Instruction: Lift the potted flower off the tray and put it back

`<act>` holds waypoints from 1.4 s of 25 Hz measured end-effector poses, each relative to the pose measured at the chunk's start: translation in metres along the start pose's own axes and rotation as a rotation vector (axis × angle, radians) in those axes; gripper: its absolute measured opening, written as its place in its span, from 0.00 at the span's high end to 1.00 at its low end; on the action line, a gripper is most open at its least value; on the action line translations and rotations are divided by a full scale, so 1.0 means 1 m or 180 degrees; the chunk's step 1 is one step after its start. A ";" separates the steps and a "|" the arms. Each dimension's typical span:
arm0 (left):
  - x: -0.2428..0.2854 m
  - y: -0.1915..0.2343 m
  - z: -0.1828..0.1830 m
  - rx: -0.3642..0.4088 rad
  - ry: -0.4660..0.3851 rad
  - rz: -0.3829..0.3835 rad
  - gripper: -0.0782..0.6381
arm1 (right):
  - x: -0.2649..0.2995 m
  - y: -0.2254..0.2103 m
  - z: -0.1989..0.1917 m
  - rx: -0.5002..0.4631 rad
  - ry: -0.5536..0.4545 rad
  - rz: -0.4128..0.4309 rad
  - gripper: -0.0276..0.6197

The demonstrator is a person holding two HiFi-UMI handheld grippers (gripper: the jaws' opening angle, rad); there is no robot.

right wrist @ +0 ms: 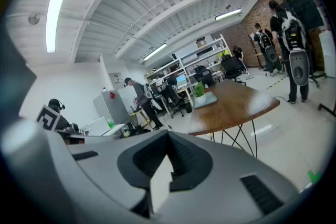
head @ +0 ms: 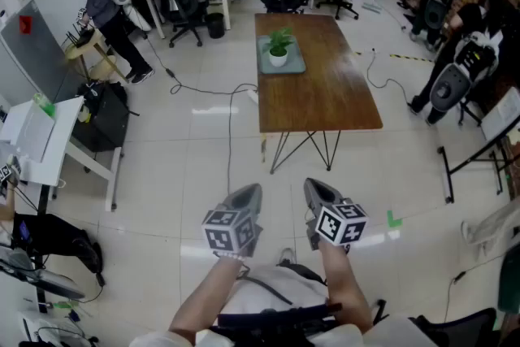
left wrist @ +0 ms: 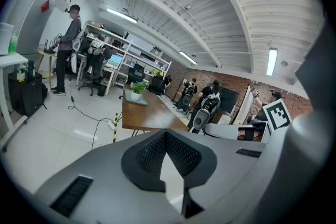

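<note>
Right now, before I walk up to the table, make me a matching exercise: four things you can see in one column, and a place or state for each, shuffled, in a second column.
1. potted flower
2. tray
3. table
4. right gripper

A. held in the air short of the table, jaws together
B. standing on the tray
C. brown top on thin dark legs
D. lying on the table's far half

Pairs: 1-B, 2-D, 3-C, 4-A.
</note>
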State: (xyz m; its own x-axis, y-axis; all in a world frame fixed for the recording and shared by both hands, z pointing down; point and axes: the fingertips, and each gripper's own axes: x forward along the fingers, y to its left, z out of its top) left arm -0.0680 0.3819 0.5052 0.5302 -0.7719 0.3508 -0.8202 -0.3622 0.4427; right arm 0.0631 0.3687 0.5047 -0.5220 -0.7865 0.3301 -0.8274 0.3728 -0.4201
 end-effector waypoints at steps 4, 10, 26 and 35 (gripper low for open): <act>0.017 -0.003 0.004 -0.0005 -0.0018 0.0033 0.90 | 0.005 -0.016 0.007 -0.0017 0.0010 0.0005 0.94; 0.044 -0.015 0.002 -0.0057 -0.0044 0.0091 0.90 | 0.001 -0.050 0.016 0.0007 0.0013 -0.0005 0.94; 0.105 0.009 -0.005 -0.0166 0.0088 0.0221 0.90 | 0.054 -0.095 0.019 0.0067 0.0209 0.0067 0.94; 0.175 0.052 0.059 -0.0126 0.0069 0.0097 0.90 | 0.141 -0.108 0.062 0.0020 0.0192 0.0041 0.94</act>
State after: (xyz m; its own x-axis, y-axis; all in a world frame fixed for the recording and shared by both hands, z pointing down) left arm -0.0309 0.1971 0.5412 0.5100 -0.7707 0.3820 -0.8271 -0.3174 0.4638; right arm 0.0914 0.1872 0.5439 -0.5442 -0.7505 0.3750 -0.8193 0.3793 -0.4299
